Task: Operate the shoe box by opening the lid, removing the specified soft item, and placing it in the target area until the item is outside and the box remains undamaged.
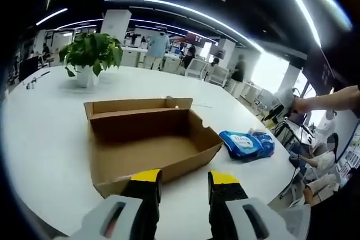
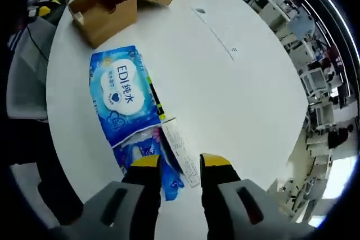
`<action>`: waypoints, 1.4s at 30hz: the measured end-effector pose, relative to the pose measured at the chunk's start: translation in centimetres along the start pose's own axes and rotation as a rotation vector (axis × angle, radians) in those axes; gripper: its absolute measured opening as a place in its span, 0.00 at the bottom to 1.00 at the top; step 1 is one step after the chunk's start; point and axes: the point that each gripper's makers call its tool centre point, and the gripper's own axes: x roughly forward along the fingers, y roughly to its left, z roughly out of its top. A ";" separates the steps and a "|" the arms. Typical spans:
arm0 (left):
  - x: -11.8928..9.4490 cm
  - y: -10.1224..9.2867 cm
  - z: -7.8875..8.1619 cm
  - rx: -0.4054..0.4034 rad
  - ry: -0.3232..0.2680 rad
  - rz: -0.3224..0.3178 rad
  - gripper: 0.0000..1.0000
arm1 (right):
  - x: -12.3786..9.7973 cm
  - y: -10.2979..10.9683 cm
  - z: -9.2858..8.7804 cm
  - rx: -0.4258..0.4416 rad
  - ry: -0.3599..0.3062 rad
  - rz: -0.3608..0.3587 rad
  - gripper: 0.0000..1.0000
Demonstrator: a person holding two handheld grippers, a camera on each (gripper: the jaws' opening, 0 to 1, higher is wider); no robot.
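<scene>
The brown cardboard shoe box stands on the white table with its lid folded back and its inside bare. My left gripper is open just in front of the box's near wall, holding nothing. A blue soft pack of wet wipes lies on the table to the right of the box. In the right gripper view the same pack lies flat, with the box beyond it. My right gripper is open over the pack's near, crumpled end, whose white seam strip sits between the jaws.
A potted green plant stands at the table's far left. A person's arm reaches in from the right. Chairs and office desks ring the table, whose rounded edge runs close to the pack.
</scene>
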 end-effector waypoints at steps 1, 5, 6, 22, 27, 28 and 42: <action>-0.1 0.1 0.1 -0.001 0.000 -0.004 0.33 | -0.1 -0.1 0.3 0.049 -0.027 -0.002 0.26; -0.5 0.5 0.4 0.004 -0.004 -0.013 0.33 | -0.8 0.5 1.6 0.203 -0.122 0.006 0.27; -0.6 0.8 0.5 0.005 -0.005 -0.014 0.33 | -1.0 0.8 2.3 0.238 -0.172 0.011 0.28; -2.2 3.7 1.0 0.001 -0.015 -0.016 0.33 | -2.8 4.3 6.0 0.518 -0.432 0.016 0.30; -2.9 5.8 1.6 0.004 -0.016 0.002 0.33 | -3.0 6.6 6.8 0.509 -0.458 0.028 0.30; -2.9 6.1 1.7 0.006 -0.014 0.004 0.33 | -3.1 7.2 7.1 0.512 -0.469 0.033 0.31; -0.8 9.1 2.8 0.095 0.051 -0.035 0.34 | -4.2 14.5 9.1 0.510 -0.535 0.091 0.30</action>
